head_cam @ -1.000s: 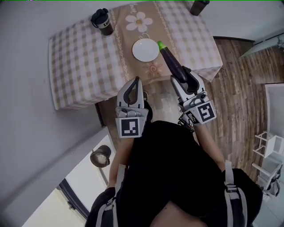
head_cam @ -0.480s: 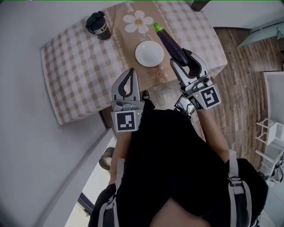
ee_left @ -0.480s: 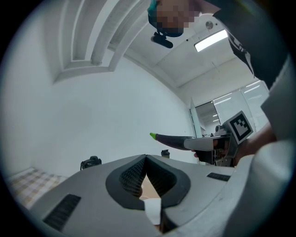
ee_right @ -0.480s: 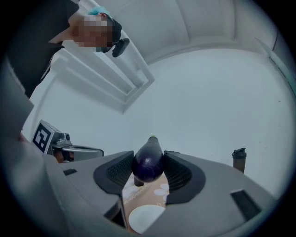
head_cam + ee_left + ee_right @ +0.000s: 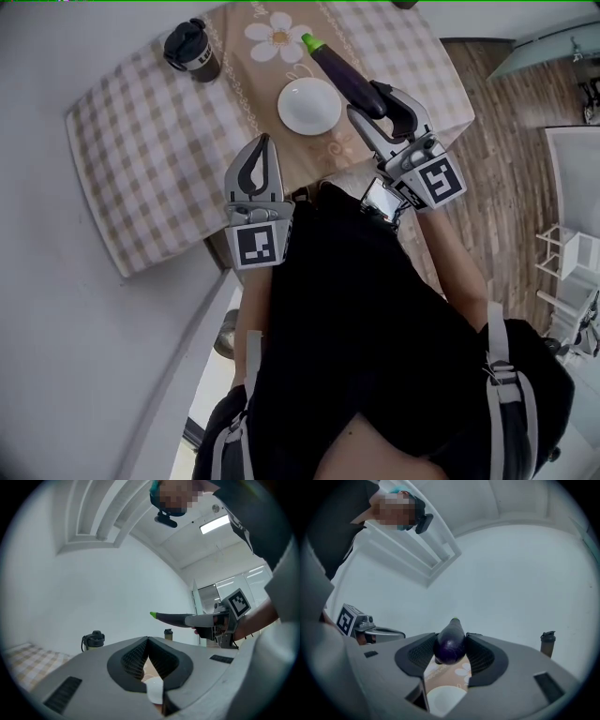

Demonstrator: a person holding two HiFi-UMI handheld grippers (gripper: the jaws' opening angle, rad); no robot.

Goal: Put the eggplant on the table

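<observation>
A dark purple eggplant point(image 5: 339, 71) with a green tip sticks forward out of my right gripper point(image 5: 380, 101), which is shut on its thick end point(image 5: 450, 644). It hangs above the checked table point(image 5: 141, 150), just right of a white plate point(image 5: 309, 105). My left gripper point(image 5: 256, 161) is shut with nothing in it, its tips over the table's near edge. From the left gripper view the eggplant point(image 5: 171, 618) shows level in the air to the right, and the closed jaws meet at one point point(image 5: 148, 639).
A dark lidded cup point(image 5: 190, 52) stands at the table's far left. A tan runner with a daisy print point(image 5: 272, 36) crosses the middle. A second bottle point(image 5: 546, 643) stands at the far right. Wooden floor point(image 5: 497, 141) lies right of the table.
Both grippers have moved forward over the table's near edge. The eggplant has travelled with the right gripper and now hangs beside the plate, further over the cloth.
</observation>
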